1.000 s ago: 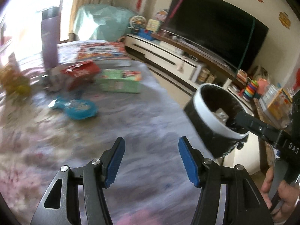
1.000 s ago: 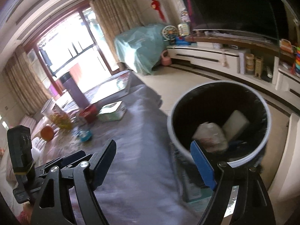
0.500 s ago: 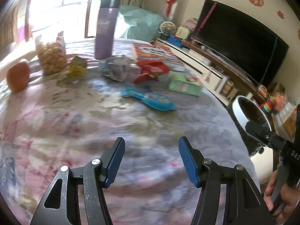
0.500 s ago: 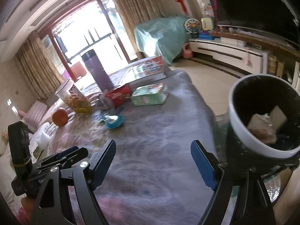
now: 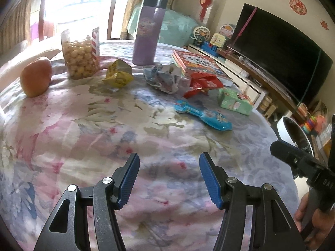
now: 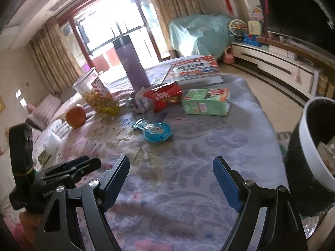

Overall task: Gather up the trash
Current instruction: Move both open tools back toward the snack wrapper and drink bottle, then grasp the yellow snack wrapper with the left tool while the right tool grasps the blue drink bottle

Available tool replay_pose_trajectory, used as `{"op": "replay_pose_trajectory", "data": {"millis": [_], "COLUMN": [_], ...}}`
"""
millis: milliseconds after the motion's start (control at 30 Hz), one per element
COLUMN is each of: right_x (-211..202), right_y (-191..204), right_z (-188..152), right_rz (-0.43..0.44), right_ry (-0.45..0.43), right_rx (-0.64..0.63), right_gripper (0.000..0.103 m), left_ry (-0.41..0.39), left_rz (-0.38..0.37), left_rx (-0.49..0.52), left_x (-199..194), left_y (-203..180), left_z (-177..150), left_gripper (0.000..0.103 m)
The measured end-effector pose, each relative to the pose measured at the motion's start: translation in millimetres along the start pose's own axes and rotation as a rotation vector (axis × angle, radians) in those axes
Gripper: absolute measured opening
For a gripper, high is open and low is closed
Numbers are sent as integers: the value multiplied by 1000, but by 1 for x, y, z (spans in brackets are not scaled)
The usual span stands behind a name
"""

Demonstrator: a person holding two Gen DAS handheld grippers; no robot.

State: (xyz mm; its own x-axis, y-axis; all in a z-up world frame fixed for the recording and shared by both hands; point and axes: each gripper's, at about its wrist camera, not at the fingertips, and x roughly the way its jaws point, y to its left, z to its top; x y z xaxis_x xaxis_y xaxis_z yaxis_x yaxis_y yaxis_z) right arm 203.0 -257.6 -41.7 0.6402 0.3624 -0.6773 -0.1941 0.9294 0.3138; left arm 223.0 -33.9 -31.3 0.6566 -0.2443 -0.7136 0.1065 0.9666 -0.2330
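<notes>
Both grippers hang open and empty over the table. The blue wrapper (image 5: 204,116) lies at about one o'clock from the left gripper (image 5: 168,181) (long axis running eleven to five), likely nearer the right gripper (image 6: 170,183), at eleven o'clock.

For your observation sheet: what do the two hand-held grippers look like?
Both the left gripper and the right gripper have black metal linkage arms with silver pivot bolts. Each finger carries a ribbed blue pad. White lettering marks the black bodies. No cables or sleeves show.
</notes>
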Motion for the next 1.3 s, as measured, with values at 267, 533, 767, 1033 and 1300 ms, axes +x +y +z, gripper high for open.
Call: {"op": "replay_pose_trajectory", "data": {"millis": [267, 533, 767, 1033, 1300], "right_x": [30, 62, 93, 124, 127], "right_y": [19, 30, 34, 38, 33], "right_z": [5, 18, 34, 42, 42], "right_rz": [47, 67, 52, 1, -40], "right_ry": [43, 88, 135, 200, 190], "right_rx": [-67, -120, -150, -175, -168], "right_gripper": [83, 83, 83, 83, 55], "left_ry": [3, 6, -16, -16, -47], "left_rz": [52, 77, 111, 148, 126], "left_rx": [-1, 3, 21, 40, 47], "left_x": [15, 34, 64, 116, 129], "left_y": [21, 43, 59, 70, 74], "left_z": [13, 40, 76, 112, 121], "left_gripper": [59, 67, 70, 70, 32]}}
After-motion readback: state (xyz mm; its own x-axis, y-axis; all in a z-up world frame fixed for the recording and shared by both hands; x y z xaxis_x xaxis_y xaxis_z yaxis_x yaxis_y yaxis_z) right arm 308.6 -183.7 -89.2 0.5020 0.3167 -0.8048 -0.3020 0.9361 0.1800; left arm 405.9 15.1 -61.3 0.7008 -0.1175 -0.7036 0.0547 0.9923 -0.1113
